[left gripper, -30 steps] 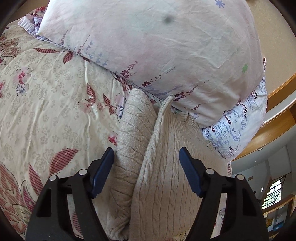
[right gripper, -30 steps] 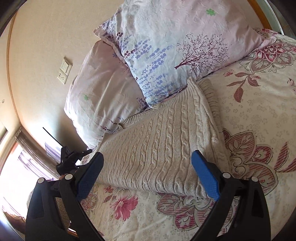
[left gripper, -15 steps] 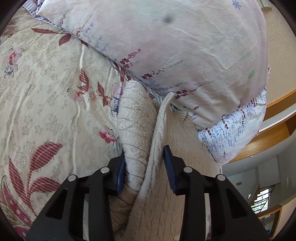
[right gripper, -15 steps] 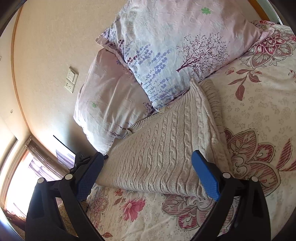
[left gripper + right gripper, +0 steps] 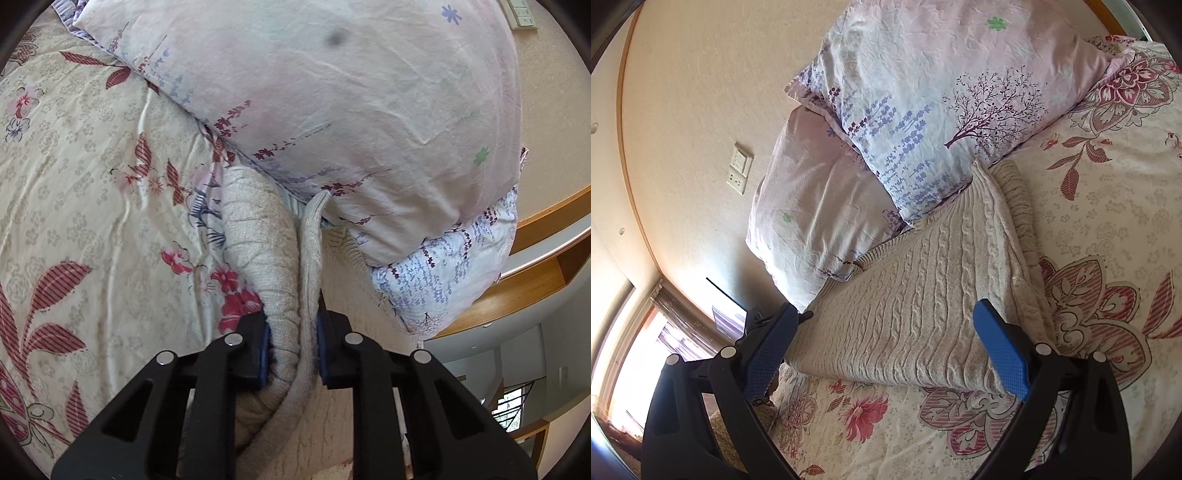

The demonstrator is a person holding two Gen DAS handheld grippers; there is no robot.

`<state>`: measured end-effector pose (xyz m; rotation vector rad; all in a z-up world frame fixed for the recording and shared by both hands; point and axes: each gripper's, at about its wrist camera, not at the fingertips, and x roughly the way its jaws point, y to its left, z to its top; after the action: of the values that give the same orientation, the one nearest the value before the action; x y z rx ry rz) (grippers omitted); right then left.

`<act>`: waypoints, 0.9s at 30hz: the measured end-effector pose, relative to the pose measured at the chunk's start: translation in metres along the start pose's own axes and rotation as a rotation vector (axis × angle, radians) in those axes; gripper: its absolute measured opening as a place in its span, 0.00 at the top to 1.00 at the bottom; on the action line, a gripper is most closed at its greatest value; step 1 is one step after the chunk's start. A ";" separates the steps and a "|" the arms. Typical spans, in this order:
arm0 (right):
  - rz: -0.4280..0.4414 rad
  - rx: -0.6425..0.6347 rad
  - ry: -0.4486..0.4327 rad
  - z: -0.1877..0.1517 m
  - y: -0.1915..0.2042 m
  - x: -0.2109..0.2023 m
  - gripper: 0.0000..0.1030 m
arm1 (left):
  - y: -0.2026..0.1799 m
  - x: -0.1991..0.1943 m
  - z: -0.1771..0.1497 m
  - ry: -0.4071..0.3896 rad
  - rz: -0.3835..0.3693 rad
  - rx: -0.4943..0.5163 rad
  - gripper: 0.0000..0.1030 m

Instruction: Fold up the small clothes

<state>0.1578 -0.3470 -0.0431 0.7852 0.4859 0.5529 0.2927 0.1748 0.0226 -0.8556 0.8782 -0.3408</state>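
Beige cable-knit sweater (image 5: 923,314) folded flat on floral bedsheet (image 5: 1108,221). L gripper (image 5: 291,347) jaws just closing, pinching bunched edge. R gripper (image 5: 886,354) wide open, holding nothing.

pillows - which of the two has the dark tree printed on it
The upper pillow, stacked on the other and touching the cable-knit sweater. The lower pillow, nearer the wall, shows plain pink with a green leaf.

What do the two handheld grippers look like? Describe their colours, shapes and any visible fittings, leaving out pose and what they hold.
The left gripper and the right gripper look alike: each has black, angular plastic jaws with cut-out openings, fastened by round silver screws. The inner faces carry blue pads, finely dimpled in the right wrist view. No cables, sleeves or markings show.
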 end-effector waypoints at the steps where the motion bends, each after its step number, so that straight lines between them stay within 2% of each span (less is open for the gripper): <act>1: 0.004 0.003 -0.002 0.000 0.000 -0.001 0.05 | -0.006 -0.001 -0.001 -0.006 -0.009 0.009 0.82; 7: 0.023 0.017 -0.013 0.000 -0.002 -0.005 0.05 | -0.051 -0.004 -0.010 -0.027 -0.077 0.054 0.83; 16: 0.042 0.026 -0.025 -0.001 -0.003 -0.008 0.05 | -0.120 0.014 -0.027 -0.004 -0.166 0.066 0.84; 22: 0.047 0.030 -0.038 -0.001 -0.004 -0.011 0.05 | -0.168 0.058 -0.052 0.057 -0.201 0.114 0.84; 27: 0.029 0.021 -0.057 0.000 -0.004 -0.013 0.05 | -0.177 0.112 -0.088 0.159 -0.187 0.133 0.84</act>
<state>0.1487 -0.3574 -0.0431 0.8270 0.4285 0.5518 0.3049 -0.0475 0.0692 -0.7961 0.9137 -0.6312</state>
